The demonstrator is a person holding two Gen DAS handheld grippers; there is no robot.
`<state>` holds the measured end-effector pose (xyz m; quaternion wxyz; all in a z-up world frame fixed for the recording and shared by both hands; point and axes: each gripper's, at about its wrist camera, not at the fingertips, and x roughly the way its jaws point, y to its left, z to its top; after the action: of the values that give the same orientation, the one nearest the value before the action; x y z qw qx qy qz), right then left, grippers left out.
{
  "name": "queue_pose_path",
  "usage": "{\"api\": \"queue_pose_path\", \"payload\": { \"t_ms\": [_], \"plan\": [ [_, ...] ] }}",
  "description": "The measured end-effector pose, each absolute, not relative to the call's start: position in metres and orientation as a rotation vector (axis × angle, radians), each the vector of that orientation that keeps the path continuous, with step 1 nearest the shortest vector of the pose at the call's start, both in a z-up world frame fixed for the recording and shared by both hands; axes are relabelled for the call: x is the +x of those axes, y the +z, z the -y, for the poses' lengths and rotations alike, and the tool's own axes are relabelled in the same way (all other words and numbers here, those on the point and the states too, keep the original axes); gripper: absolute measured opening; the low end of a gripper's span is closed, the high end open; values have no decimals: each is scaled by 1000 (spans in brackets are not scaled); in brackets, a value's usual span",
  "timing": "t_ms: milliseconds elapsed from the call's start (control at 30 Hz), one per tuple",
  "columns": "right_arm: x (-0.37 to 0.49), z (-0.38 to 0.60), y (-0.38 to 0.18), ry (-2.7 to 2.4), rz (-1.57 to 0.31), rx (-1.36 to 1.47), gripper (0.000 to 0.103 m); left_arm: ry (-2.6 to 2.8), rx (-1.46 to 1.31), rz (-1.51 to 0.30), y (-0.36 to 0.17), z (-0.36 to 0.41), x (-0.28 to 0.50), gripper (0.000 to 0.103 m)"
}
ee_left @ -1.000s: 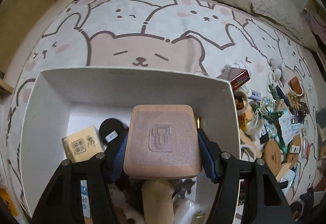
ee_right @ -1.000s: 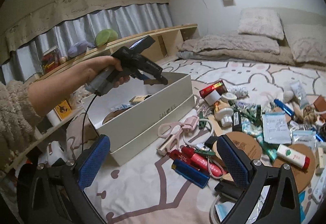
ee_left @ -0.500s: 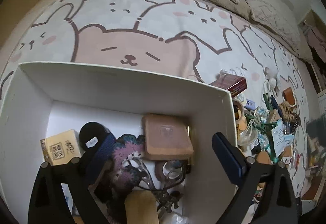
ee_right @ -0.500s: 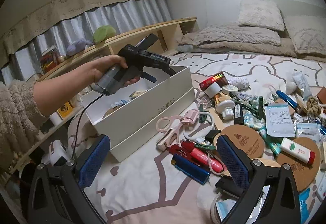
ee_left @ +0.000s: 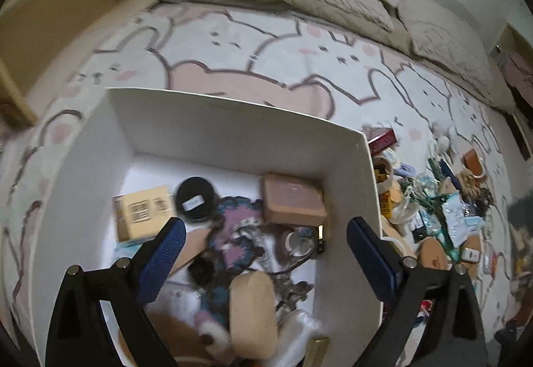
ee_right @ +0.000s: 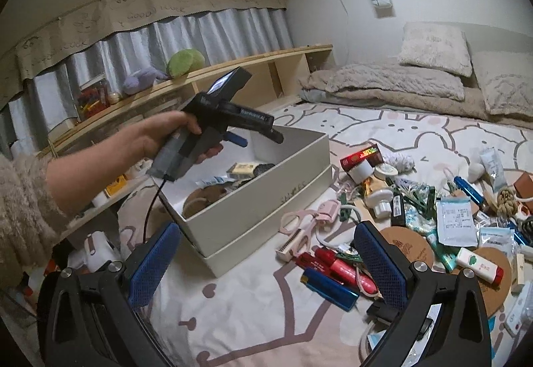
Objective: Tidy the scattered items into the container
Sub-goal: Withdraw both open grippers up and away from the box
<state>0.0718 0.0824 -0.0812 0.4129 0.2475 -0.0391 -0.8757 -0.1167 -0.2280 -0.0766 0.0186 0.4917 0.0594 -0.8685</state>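
My left gripper [ee_left: 265, 227] hangs open over the white box [ee_left: 233, 140] with nothing between its fingers. Below it in the box lie a wooden block [ee_left: 293, 200], a yellow carton [ee_left: 141, 212], a black round case [ee_left: 195, 198] and a purple crochet piece [ee_left: 240, 227]. In the right wrist view a hand [ee_right: 160, 137] holds that left gripper [ee_right: 256, 137] above the box [ee_right: 253, 210]. My right gripper [ee_right: 266, 230] is open and empty, low over the bedspread. Just ahead of it lie red tubes [ee_right: 336, 267], a blue tube [ee_right: 329, 288] and pink scissors [ee_right: 309, 223].
Scattered items cover the bedspread right of the box: cork coasters [ee_right: 409, 247], a white bottle [ee_right: 479, 267], a red box [ee_right: 363, 155], packets and cables. A wooden shelf [ee_right: 233, 67] runs along the left. Pillows [ee_right: 433, 47] and a blanket lie at the far end.
My left gripper has opened and let go of the wooden block, which now lies in the box's far right corner. The gripper has lifted and drawn back. The right gripper rose slightly.
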Motion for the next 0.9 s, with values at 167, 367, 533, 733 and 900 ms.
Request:
{"api": "queue_pose_path", "payload": {
  "t_ms": [167,367,533,733,900],
  "plan": [
    [80,-74,-70,-2207,72,605,103,-2751,1405,-188,-57,229,-85,98],
    [89,-62,-57,-2210,33,570,103,-2807,1272,-182,-39,227,-47,103],
    [99,-54,-44,-2227,-12,522,103,-2825,1183,-186,-28,231,-18,103],
    [106,-47,-30,-2245,-18,491,103,-2845,1067,-209,-6,234,14,103],
    [110,-43,-21,-2263,-12,478,103,-2857,993,-209,12,230,36,103]
  ]
}}
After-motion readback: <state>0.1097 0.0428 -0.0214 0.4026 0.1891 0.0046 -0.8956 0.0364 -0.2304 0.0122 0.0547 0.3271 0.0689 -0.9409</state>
